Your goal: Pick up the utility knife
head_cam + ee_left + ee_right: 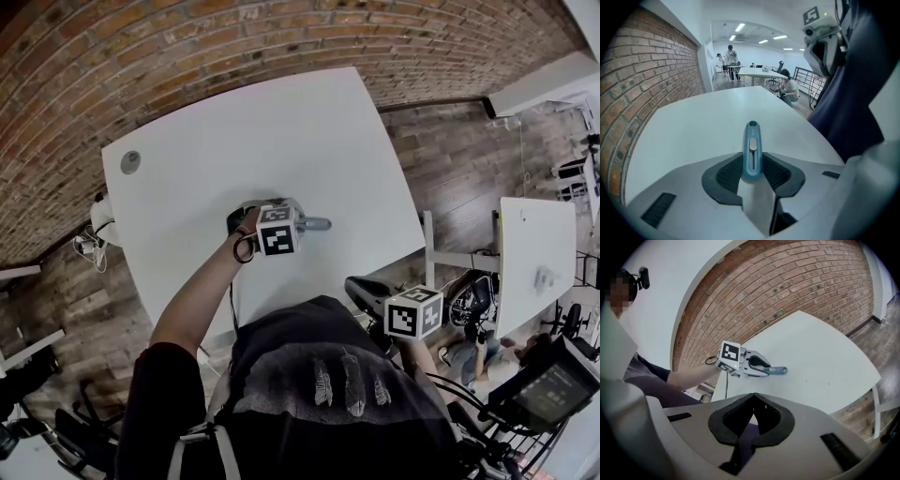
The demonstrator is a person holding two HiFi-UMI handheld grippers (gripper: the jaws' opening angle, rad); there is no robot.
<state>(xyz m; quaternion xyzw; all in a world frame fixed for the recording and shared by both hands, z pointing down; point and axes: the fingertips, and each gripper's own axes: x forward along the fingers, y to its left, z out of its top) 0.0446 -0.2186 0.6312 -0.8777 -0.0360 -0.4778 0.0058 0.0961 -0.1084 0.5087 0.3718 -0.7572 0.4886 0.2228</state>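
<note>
The utility knife (pixel 752 150) has a blue-grey handle with a slider and points away between my left gripper's (pixel 752 162) dark pads, which touch both of its sides. In the head view the knife (pixel 317 224) juts out to the right of the left gripper (pixel 295 221), over the middle of the white table (pixel 281 131). I cannot tell whether it rests on the tabletop. The right gripper view shows the same knife (pixel 779 371) in the left gripper (pixel 757 365). My right gripper (pixel 752 411) is shut and empty, off the table's near edge by my body (pixel 361 289).
A round grey grommet (pixel 130 161) sits in the table's far left corner, with cables (pixel 94 246) hanging below that edge. A second white table (pixel 534 253) stands to the right. A brick-patterned floor (pixel 187 47) surrounds the table. People (pixel 790 89) are at tables in the background.
</note>
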